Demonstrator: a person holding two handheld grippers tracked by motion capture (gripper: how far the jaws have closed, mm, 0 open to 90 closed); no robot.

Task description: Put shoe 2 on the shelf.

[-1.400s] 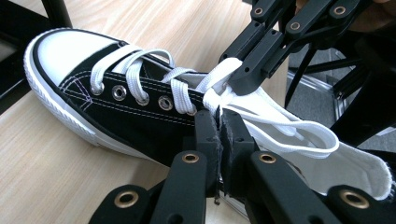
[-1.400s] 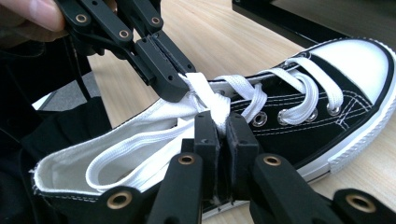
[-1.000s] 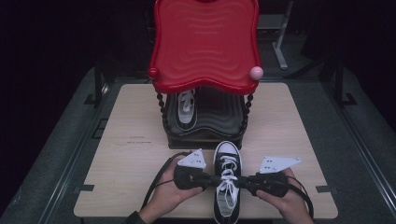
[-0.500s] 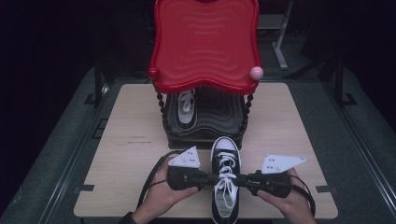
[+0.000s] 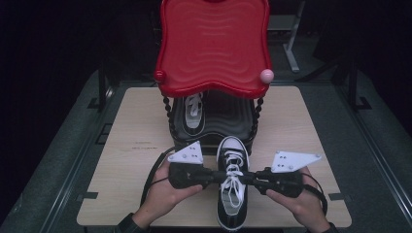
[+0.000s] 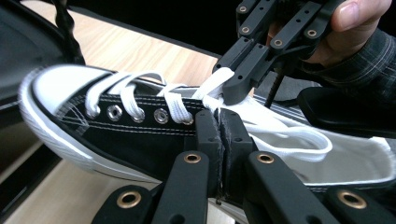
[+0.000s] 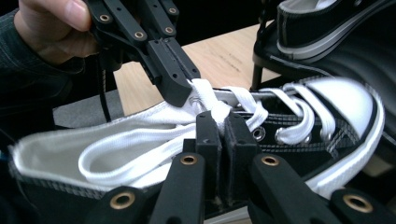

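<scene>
Left claw (image 6: 219, 128) and right claw (image 7: 220, 128) pinching flat white lace (image 7: 212, 105), black canvas sneaker (image 5: 232, 187)

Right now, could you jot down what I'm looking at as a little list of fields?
Near shoe: black-and-white sneaker on the wooden table, toe pointing away
Laces: white lace pinched from both sides
Left gripper: shut on the lace
Right gripper: shut on the lace
Second sneaker: on the black lower shelf
Above: red tray

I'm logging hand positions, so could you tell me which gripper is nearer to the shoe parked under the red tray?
Left. The left gripper sits below and just right of the parked shoe; the right gripper is farther right, across the front sneaker.
</scene>
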